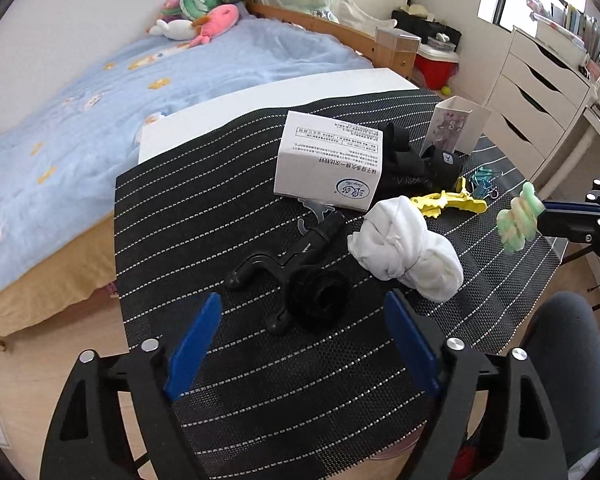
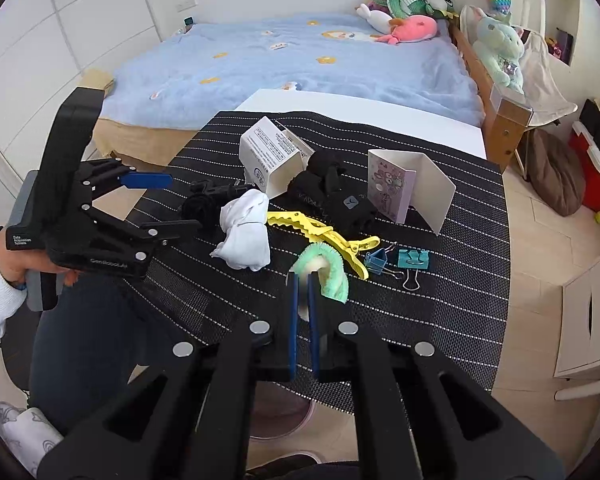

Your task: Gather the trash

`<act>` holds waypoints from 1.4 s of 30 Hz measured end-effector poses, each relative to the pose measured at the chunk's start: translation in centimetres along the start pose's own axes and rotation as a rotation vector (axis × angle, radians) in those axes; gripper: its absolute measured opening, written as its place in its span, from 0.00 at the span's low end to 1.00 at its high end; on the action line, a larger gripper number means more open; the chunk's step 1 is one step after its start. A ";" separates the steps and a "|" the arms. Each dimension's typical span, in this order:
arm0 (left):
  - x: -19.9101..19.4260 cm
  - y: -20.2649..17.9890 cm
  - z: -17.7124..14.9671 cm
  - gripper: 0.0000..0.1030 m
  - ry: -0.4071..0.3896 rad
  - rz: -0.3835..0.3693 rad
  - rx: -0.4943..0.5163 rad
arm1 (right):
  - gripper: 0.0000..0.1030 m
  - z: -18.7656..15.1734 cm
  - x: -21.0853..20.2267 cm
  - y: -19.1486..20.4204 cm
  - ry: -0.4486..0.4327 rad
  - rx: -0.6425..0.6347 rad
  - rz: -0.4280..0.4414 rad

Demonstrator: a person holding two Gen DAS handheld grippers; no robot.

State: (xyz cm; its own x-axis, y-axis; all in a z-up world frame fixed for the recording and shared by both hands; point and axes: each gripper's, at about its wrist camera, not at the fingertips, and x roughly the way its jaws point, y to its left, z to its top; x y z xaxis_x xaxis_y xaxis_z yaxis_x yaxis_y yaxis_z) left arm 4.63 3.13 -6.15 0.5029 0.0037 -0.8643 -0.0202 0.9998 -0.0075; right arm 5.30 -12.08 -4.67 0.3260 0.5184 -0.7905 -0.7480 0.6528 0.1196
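- The right gripper (image 2: 303, 280) has its jaws clamped on a green and cream fuzzy scrunchie (image 2: 327, 271), held above the striped black mat (image 2: 460, 280) near the tabletop's front edge.
- The left gripper (image 1: 304, 312) has its jaws apart, nothing between the blue pads (image 1: 194, 344); a black furry scrunchie (image 1: 318, 300) lies on the mat just ahead of the gap, touching a black plastic hook-shaped piece (image 1: 276, 260).
- A crumpled white cloth (image 1: 408, 248) lies just right of the black scrunchie, between it and a yellow hair clip (image 1: 448, 202).
- Only no earlier frame is at hand, so the jaws' motion goes untold.
- The right wrist view alone shows the hand (image 2: 24, 264) in a white sleeve gripping the left tool, two binder clips (image 2: 396, 262) beside the yellow clip, and an open folded card (image 2: 412, 188).
- The left wrist view alone shows the printed face of the white carton (image 1: 328, 164) and the white drawer unit (image 1: 536, 92).
- The dark cloth heap (image 2: 332, 192) behind the carton is hard to make out; a round rim below the tabletop's edge is mostly hidden by the right tool.
- A blue bed (image 2: 300, 64) with plush toys fills the background.
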 end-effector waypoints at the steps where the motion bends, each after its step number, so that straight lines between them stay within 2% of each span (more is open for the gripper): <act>1: 0.1 0.0 0.0 0.72 0.003 -0.003 0.000 | 0.04 0.0 0.0 0.0 0.000 0.000 0.000; 4: 0.4 -0.1 0.0 0.58 0.011 -0.012 0.004 | 0.04 0.0 0.1 -0.1 0.000 0.003 0.001; 5: 0.6 -0.1 0.0 0.48 0.017 -0.017 0.004 | 0.04 0.0 0.1 -0.1 0.000 0.003 0.001; 7: 0.6 -0.1 -0.1 0.43 0.014 -0.020 0.001 | 0.04 0.0 0.0 -0.2 -0.001 0.005 0.001; 9: 0.6 -0.2 -0.2 0.32 0.010 -0.028 0.001 | 0.04 -0.1 0.0 -0.2 0.000 0.007 0.001; 13: 0.4 -0.2 -0.3 0.24 -0.003 -0.036 -0.001 | 0.04 -0.2 0.1 -0.3 0.001 0.010 0.002; 14: 0.3 -0.2 -0.3 0.17 -0.005 -0.034 -0.001 | 0.04 -0.2 0.1 -0.3 0.001 0.009 0.002; 21: -0.8 -0.5 -0.4 0.12 -0.032 -0.042 -0.002 | 0.04 -0.3 0.0 -0.2 -0.009 0.013 0.002; 34: -5.2 -0.8 -1.1 0.12 -0.112 -0.074 -0.017 | 0.04 -0.9 -2.0 0.4 -0.045 0.022 0.012; 42: -8.1 -2.3 -2.5 0.12 -0.146 -0.091 0.007 | 0.04 -2.1 -3.9 1.7 -0.067 0.011 0.033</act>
State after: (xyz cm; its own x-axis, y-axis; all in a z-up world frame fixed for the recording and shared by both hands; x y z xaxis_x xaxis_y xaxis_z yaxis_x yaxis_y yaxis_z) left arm -1.57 0.71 -0.38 0.6222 -0.0848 -0.7782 0.0372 0.9962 -0.0788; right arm 1.53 -14.14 -2.69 0.3392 0.5752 -0.7444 -0.7529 0.6404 0.1518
